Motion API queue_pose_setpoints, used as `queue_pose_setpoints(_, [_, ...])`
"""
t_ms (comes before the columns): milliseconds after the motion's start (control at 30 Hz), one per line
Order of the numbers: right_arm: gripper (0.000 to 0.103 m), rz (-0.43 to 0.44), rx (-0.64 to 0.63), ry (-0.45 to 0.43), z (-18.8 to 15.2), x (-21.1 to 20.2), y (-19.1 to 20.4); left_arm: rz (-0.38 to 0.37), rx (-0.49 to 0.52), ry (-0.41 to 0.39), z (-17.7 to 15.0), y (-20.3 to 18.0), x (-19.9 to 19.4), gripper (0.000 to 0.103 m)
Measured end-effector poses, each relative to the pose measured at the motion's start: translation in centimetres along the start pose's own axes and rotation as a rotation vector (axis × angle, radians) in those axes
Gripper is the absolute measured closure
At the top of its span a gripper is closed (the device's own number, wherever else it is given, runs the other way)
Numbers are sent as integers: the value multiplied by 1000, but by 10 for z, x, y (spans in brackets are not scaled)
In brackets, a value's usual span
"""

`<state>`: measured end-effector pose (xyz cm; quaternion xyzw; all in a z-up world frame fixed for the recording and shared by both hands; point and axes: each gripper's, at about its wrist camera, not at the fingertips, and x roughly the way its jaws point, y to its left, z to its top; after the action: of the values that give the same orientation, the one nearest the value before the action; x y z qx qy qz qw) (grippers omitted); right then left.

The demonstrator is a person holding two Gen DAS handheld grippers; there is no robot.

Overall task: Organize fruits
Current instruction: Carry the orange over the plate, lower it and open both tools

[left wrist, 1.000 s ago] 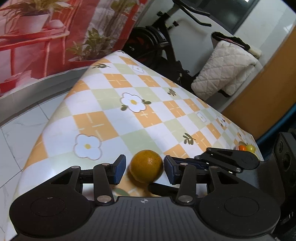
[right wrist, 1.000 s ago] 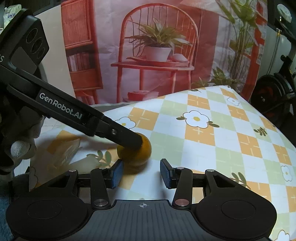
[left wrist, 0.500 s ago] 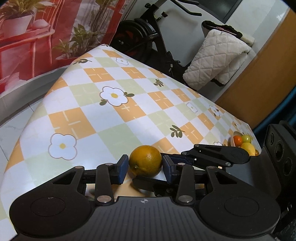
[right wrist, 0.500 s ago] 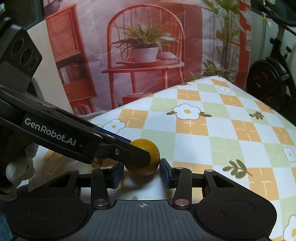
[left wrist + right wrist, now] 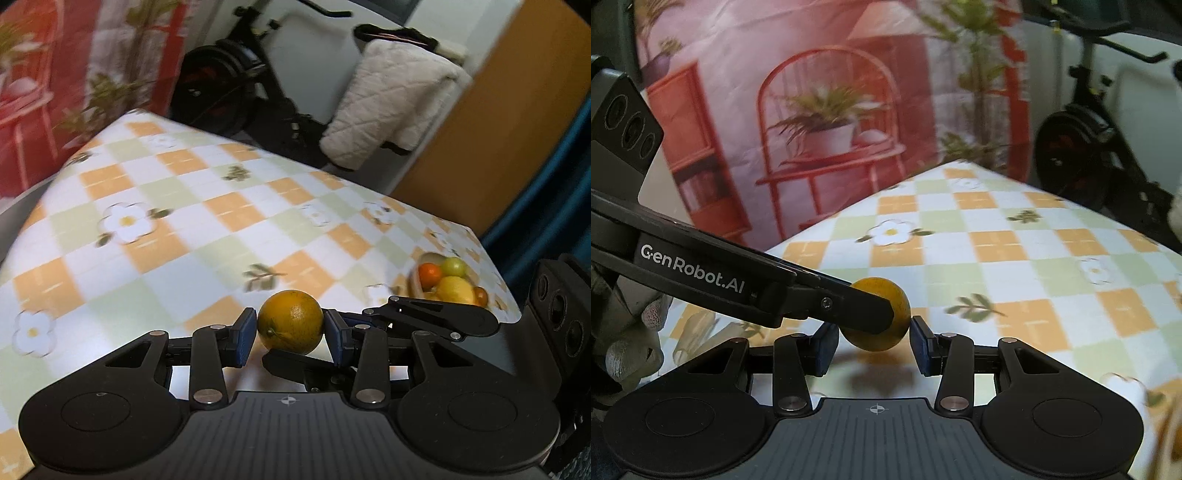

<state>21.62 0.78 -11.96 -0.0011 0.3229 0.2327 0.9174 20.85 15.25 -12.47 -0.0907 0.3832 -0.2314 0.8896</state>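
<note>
A small orange [image 5: 290, 321] hangs a little above the checked flower tablecloth [image 5: 184, 258], its shadow under it. My left gripper [image 5: 290, 332] is shut on it, blue pads pressing both sides. My right gripper [image 5: 873, 343] comes in crosswise and is shut on the same orange [image 5: 899, 299]; its black fingers [image 5: 424, 317] show behind and below the fruit in the left wrist view. The left gripper's finger [image 5: 849, 310] hides the orange's left half in the right wrist view. A bowl [image 5: 415, 284] with a lemon, a green fruit and small orange ones stands at the table's far right corner.
An exercise bike [image 5: 229, 92] and a white quilted cover [image 5: 388, 110] stand beyond the table's far edge. A red printed backdrop [image 5: 831, 110] hangs behind the table. A gloved hand [image 5: 635, 350] holds the left gripper. Pale crumpled plastic [image 5: 694, 332] lies on the cloth.
Both grippers closed onto the orange, which rested on the cloth a second ago. They have lifted it slightly and carried it across the table; the fruit bowl has come further into view.
</note>
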Motion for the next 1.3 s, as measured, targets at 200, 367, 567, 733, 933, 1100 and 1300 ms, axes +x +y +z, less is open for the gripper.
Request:
queue_pose_setpoints(200, [64,-86,54,-65,-13,-52,-41,-54,94,9,9,-60,21,60])
queue_pose_setpoints(367, [64,-173,104,-106,-31,-97,-80,-113,159,26,12,-114,47,60])
queue_pose_setpoints(567, [64,-275,184,-152,-58,-151,-130,-183,241,52,8,-176,77,60])
queue_pose_setpoints(733, [64,-351,230,-164,-82,-182,-160,-239,288,90,1,-216,103,60])
queue_pose_setpoints(933, [64,-412,290,-152,-109,-201,-185,-256,342,143,-12,-251,130,60])
queue_pose_setpoints(1100, [64,-436,326,-143,-126,-207,-199,-252,370,176,-15,-266,144,60])
queue_pose_setpoints(1300, [64,-442,347,-117,-134,-200,-207,-222,383,208,-19,-271,155,60])
